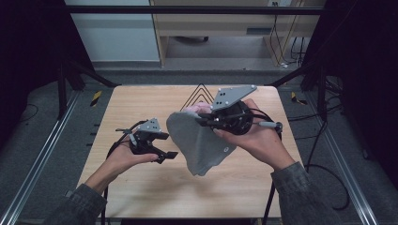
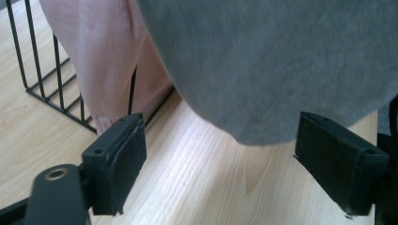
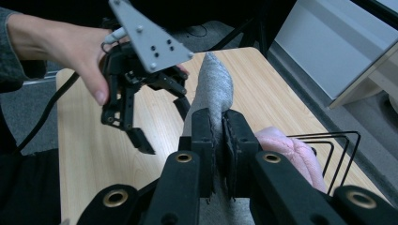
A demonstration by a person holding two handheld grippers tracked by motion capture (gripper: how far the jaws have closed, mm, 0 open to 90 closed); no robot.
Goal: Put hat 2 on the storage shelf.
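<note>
**Grey cloth held aloft, second grip pending**

Clamped tight on an upper edge of the grey cloth (image 3: pixel 213 91) by the right gripper (image 3: pixel 221 136), jaws pressed together with the fabric pinched between them. Raised above the table (image 1: pixel 141 187) so that the cloth (image 1: pixel 199 143) hangs free in a long drape, its lower tip close to the wood. Likely lifted this way to let the fabric fall open and offer a loose edge to the other hand.

Left gripper (image 1: pixel 164 155) low and just beside the hanging cloth, jaws apart, nothing between them; in its own view the grey hem (image 2: pixel 281 70) just above and beyond the open jaws, not touched. Probably poised to catch the lower edge for spreading or folding.

Behind the cloth, a pink cloth (image 2: pixel 101 56) draped over a black wire rack (image 2: pixel 44 89) at the far side of the table, seemingly set aside there.
</note>
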